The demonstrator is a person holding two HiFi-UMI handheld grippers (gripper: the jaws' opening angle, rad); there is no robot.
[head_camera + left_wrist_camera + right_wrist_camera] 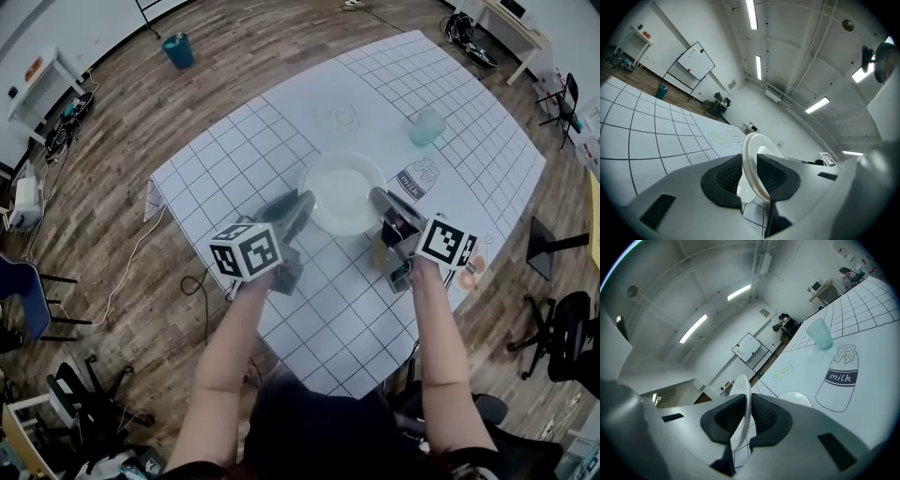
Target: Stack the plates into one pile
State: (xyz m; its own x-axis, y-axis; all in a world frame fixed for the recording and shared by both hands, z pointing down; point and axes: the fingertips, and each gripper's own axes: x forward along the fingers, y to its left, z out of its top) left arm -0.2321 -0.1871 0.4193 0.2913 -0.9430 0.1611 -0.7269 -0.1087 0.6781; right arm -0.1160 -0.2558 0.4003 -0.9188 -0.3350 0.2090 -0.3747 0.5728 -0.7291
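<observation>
Now L gripper (298, 202) & R gripper (382, 202) clamp opposite rims of glossy white round plate (342, 192) between them; prob. stiff, slick, breakable.

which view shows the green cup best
The right gripper view: the green cup stands upright and clear beside the printed milk bottle. The head view shows it small, from above, on the mat. The left gripper view does not show it.
</observation>
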